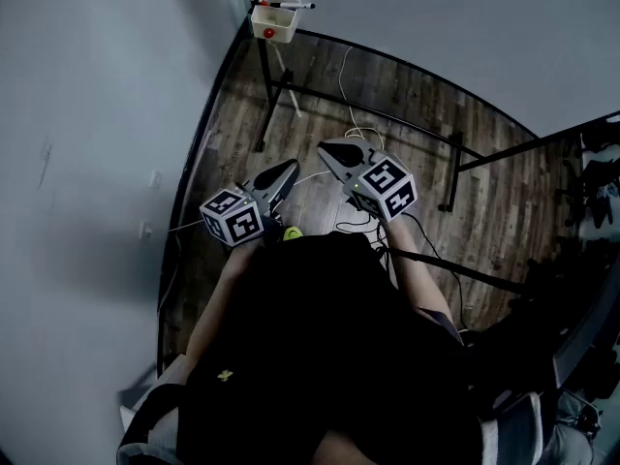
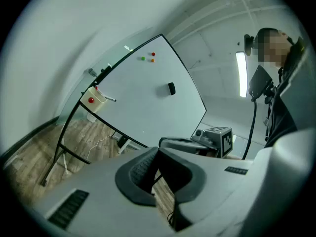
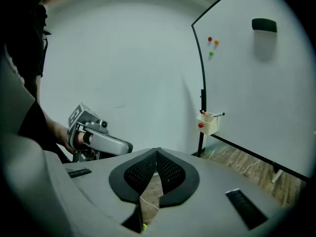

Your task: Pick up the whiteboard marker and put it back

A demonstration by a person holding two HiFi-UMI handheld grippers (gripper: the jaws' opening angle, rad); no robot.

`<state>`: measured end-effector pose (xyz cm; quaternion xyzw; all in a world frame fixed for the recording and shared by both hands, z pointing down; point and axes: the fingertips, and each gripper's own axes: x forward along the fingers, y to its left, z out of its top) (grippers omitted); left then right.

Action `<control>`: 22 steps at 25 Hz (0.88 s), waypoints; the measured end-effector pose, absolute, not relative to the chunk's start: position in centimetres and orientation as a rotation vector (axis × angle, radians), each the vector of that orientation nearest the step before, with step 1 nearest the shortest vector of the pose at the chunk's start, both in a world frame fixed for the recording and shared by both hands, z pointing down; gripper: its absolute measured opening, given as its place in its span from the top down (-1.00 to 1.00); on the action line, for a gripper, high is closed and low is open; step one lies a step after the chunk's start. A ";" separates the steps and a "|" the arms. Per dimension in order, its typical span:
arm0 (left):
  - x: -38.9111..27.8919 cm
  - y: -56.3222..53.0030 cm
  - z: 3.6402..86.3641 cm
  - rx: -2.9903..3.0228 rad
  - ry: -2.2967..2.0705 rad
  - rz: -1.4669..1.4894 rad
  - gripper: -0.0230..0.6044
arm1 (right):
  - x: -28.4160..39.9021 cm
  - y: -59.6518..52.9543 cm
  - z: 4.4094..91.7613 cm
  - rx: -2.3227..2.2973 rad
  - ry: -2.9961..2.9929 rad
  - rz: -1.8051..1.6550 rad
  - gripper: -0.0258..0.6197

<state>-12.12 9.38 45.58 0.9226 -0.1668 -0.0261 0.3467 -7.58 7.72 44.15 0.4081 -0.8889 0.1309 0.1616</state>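
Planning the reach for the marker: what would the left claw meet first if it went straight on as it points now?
Probably the whiteboard, low on its face and well right of the marker holder; depth is hard to judge.

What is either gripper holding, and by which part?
Nothing: left gripper and right gripper both have jaws shut and empty. The whiteboard marker lies across the top of its box.

Floor [image 1: 484, 201]: matt wood-grain planks. Whiteboard [image 2: 148, 98]: smooth, faintly glossy surface on a black metal frame [image 3: 203, 100]. Tray [image 1: 274, 22]: smooth cream plastic.
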 end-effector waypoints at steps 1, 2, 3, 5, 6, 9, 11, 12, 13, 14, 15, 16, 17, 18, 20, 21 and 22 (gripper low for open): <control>-12.2 9.4 45.6 2.394 -0.429 -0.064 0.87 | -7.6 7.7 44.2 1.171 -2.536 0.377 0.90; -12.2 9.3 45.7 2.393 -0.424 -0.061 0.87 | -7.6 7.7 44.2 1.178 -2.535 0.379 0.90; -12.3 9.3 45.7 2.393 -0.420 -0.059 0.87 | -7.6 7.7 44.2 1.186 -2.535 0.380 0.90; -12.4 9.3 45.8 2.390 -0.410 -0.056 0.87 | -7.5 7.5 44.0 1.206 -2.537 0.376 0.90; -12.5 9.2 45.8 2.387 -0.405 -0.056 0.87 | -7.4 7.3 43.9 1.218 -2.538 0.374 0.90; -12.8 9.2 46.0 2.382 -0.401 -0.055 0.87 | -6.8 6.9 44.0 1.252 -2.528 0.376 0.90; -13.2 9.1 46.2 2.378 -0.405 -0.057 0.87 | -6.8 6.9 44.2 1.264 -2.521 0.383 0.90; -13.4 9.0 46.2 2.376 -0.407 -0.060 0.87 | -6.9 6.9 44.3 1.267 -2.518 0.388 0.90; -13.6 8.9 46.3 2.375 -0.409 -0.065 0.87 | -6.9 6.9 44.4 1.268 -2.514 0.391 0.90; -13.8 8.8 46.3 2.373 -0.409 -0.069 0.87 | -7.0 6.9 44.5 1.268 -2.509 0.393 0.90; -14.0 8.8 46.4 2.371 -0.408 -0.073 0.87 | -7.1 6.9 44.6 1.266 -2.501 0.393 0.90; -14.1 8.8 46.4 2.367 -0.406 -0.075 0.87 | -7.1 7.0 44.7 1.264 -2.494 0.393 0.90; -14.2 8.8 46.6 2.363 -0.404 -0.077 0.87 | -7.1 7.0 44.8 1.266 -2.488 0.392 0.90; -14.3 8.9 46.7 2.357 -0.400 -0.076 0.87 | -7.0 7.0 44.8 1.269 -2.482 0.391 0.90; -14.4 8.8 47.0 2.347 -0.394 -0.073 0.87 | -7.0 6.9 44.9 1.272 -2.475 0.392 0.90; -14.4 8.7 47.1 2.343 -0.391 -0.073 0.87 | -6.9 6.9 44.9 1.273 -2.472 0.393 0.90; -14.3 8.6 47.1 2.341 -0.388 -0.074 0.87 | -6.9 6.9 44.8 1.274 -2.471 0.393 0.90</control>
